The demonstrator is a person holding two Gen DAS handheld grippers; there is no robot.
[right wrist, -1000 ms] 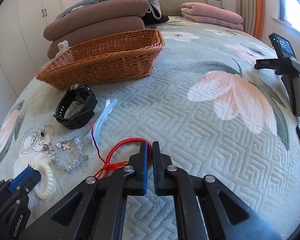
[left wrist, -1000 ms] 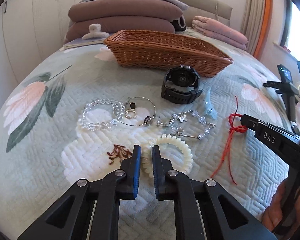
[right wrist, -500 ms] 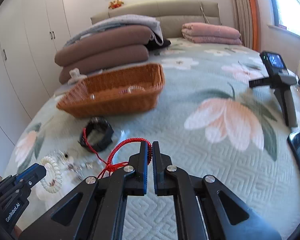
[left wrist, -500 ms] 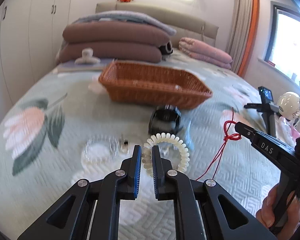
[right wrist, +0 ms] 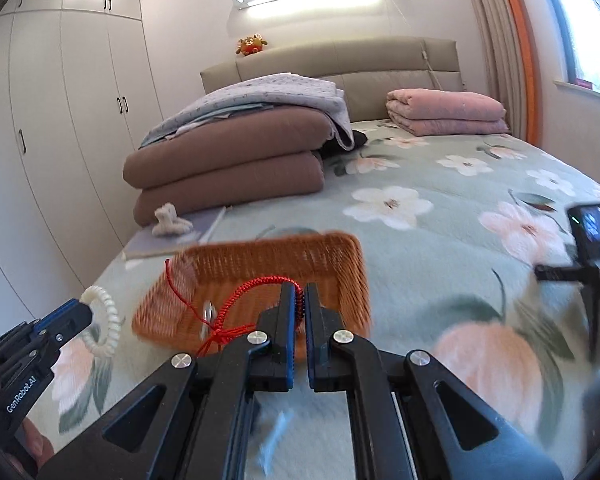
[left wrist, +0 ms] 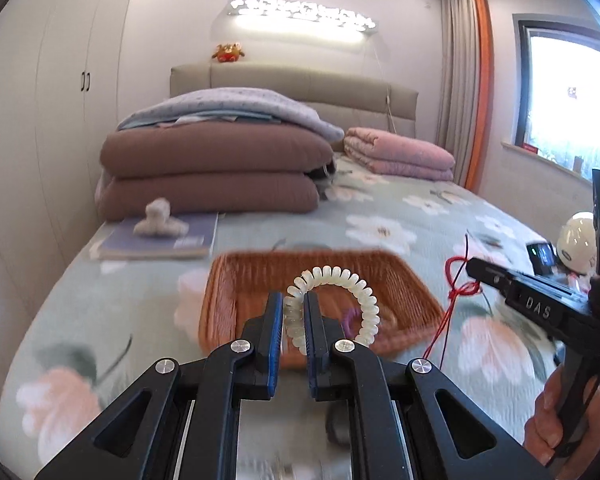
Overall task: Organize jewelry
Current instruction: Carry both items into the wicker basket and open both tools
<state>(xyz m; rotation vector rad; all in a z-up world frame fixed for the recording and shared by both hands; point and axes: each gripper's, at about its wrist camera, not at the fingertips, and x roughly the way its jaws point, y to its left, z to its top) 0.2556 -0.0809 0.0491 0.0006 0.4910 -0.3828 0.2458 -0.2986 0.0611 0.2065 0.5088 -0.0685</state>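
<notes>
left claw: nearly closed, pinching the white bead bracelet between its blue pads; the loop stands up out of the fingers and arcs over to the right
white bead bracelet position: held in the air, in line with the wicker basket from the left wrist view; from the right wrist view it sits left of the basket's near corner, so whether it is over the basket I cannot tell
right claw: nearly closed, gripping the red cord bracelet at the braided loop; knot and loose tails hang down to the left
red cord position: off the bed, in front of the basket in the right wrist view; in the left view it hangs from the claw tip to the right of the basket
basket: on the floral bedspread, blurred; something purple and a small round metallic item show inside, too blurred to identify
behind basket: notebook with a fuzzy white hair clip on top, then two stacked brown quilts with a grey blanket folded over them
far right of bed: folded pink quilt near the headboard
right side: small camera on a tripod standing on the bed
right hand: wrapped around the right claw's handle
</notes>
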